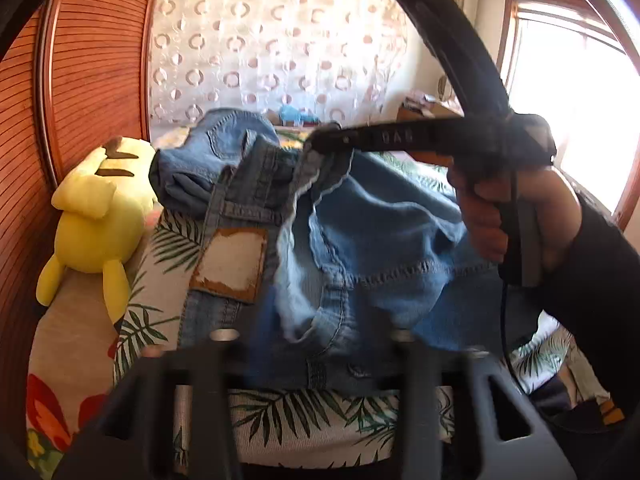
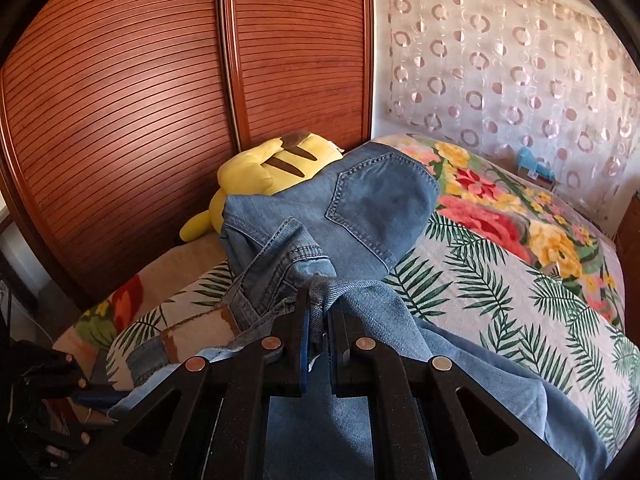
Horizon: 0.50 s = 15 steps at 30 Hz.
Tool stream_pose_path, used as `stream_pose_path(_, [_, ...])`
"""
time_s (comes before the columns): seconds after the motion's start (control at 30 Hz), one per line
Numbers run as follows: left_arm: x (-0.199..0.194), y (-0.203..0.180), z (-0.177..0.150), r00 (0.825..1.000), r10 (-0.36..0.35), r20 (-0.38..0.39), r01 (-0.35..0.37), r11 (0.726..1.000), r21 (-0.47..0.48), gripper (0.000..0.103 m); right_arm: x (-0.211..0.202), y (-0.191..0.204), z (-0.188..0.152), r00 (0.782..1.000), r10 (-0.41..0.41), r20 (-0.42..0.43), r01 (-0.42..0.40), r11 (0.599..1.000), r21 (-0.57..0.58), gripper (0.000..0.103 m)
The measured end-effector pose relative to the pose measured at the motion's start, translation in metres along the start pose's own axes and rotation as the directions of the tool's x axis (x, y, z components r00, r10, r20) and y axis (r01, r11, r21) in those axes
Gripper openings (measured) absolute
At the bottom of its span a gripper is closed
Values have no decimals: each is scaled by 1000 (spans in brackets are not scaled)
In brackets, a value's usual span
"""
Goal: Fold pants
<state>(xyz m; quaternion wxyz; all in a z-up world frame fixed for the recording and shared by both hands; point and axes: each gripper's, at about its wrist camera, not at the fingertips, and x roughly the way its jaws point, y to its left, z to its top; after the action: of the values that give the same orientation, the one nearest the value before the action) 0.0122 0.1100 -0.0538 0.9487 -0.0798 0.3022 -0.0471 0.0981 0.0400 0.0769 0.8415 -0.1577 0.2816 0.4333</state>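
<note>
Blue denim pants (image 1: pixel 384 248) lie bunched on the bed, their tan leather waistband patch (image 1: pixel 230 262) facing up and a back pocket (image 2: pixel 372 200) at the far end. My left gripper (image 1: pixel 312 340) sits low at the near edge. It is open, with denim lying between its spread fingers and no pad pressing on it. My right gripper (image 2: pixel 318 308) is shut on a fold of the pants' fabric, lifting it a little off the bed. In the left wrist view the right gripper (image 1: pixel 320 146) comes in from the right, held by a person's hand (image 1: pixel 520 216).
A yellow plush toy (image 2: pixel 276 164) lies by the slatted wooden wardrobe doors (image 2: pixel 160 100) on the left. The bedspread (image 2: pixel 500 280), printed with leaves and flowers, stretches to the right. A circle-patterned curtain (image 1: pixel 272 52) hangs behind the bed, and a bright window (image 1: pixel 572 80) is at the right.
</note>
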Motion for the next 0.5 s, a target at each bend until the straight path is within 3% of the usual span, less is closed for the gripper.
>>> stream_pose_path(0.07, [-1,0,2,1000,-9,4,9,1000,-2,49,3,2,0,1000,-6,-1,6,1000,-8,11])
stream_pose_path(0.17, [1,-2,3,1000,-13,2,13,1000,0,71,-5,1,-3,1000,-6,21,6,1000,3,24])
stream_pose_path(0.23, [3,-5,4,1000,-25,2,25,1000,-2,74,-13,-2,-6,999,-8,38,8,1000,10,51])
stream_pose_path(0.27, [3,-6,5,1000,-23,4,23,1000,-2,74,-19,-3,-9,999,-7,48,6,1000,10,55])
stream_pose_path(0.5, [11,-15,12,999,-34,10,34,999,23,73,-65,-31,-52,995,-76,69,73,996,46,57])
